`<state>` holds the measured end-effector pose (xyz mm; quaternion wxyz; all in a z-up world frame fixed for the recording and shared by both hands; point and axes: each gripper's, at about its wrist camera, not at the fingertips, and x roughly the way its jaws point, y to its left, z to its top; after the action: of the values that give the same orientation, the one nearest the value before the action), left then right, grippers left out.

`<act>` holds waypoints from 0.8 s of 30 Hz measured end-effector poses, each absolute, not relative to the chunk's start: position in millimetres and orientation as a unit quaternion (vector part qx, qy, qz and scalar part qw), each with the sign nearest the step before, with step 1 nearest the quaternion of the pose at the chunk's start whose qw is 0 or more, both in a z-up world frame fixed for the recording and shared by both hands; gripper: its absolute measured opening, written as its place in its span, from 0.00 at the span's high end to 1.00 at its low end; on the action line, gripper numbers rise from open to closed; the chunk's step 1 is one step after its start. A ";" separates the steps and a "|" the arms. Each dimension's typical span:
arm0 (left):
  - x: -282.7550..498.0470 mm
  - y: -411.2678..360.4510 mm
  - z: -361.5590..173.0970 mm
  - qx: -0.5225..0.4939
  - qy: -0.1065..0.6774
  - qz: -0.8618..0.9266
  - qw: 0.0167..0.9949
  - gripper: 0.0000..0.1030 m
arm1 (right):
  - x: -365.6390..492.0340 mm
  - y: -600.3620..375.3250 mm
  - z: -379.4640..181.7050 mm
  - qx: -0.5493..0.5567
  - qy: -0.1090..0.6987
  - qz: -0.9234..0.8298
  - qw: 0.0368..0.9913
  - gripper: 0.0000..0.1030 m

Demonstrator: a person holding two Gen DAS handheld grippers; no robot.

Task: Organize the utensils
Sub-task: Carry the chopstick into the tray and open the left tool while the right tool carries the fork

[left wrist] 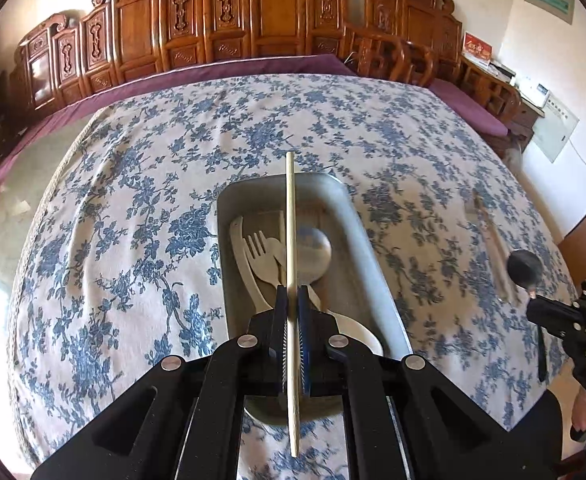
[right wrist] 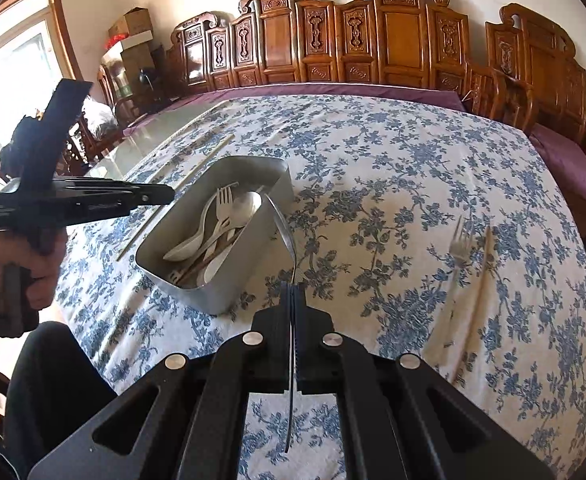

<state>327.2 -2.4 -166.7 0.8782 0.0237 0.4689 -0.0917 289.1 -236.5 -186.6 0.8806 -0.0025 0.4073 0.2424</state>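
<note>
My left gripper is shut on a wooden chopstick, held above a grey metal tray. Pale forks and spoons lie in the tray. In the right wrist view my right gripper is shut on a metal spoon, seen edge-on, with its bowl beside the near right corner of the tray. The left gripper is left of the tray there, with the chopstick slanting through it. The right gripper and the spoon's bowl appear at the right edge of the left wrist view.
A metal fork and another chopstick lie loose on the blue-flowered tablecloth, right of the tray. Carved wooden chairs line the far side. A person's hand grips the left tool's handle.
</note>
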 end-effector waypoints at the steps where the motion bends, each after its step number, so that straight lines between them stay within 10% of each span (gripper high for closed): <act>1: 329.5 -2.8 -168.4 0.024 0.470 -0.093 0.878 0.96 | 291.0 -235.9 -188.4 0.002 0.409 0.242 0.880 0.98; 20: 356.2 -17.5 -214.0 0.028 0.491 -0.106 0.864 0.96 | 315.9 -221.7 -204.5 0.011 0.425 0.237 0.874 0.98; 24: 347.8 -12.2 -207.7 0.013 0.483 -0.109 0.869 0.82 | 317.8 -213.4 -202.6 0.011 0.425 0.238 0.873 0.98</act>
<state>347.8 -12.2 -207.7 0.8688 0.0130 0.4827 -0.1095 317.8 -213.4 -202.6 0.8729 0.0110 0.4255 0.2384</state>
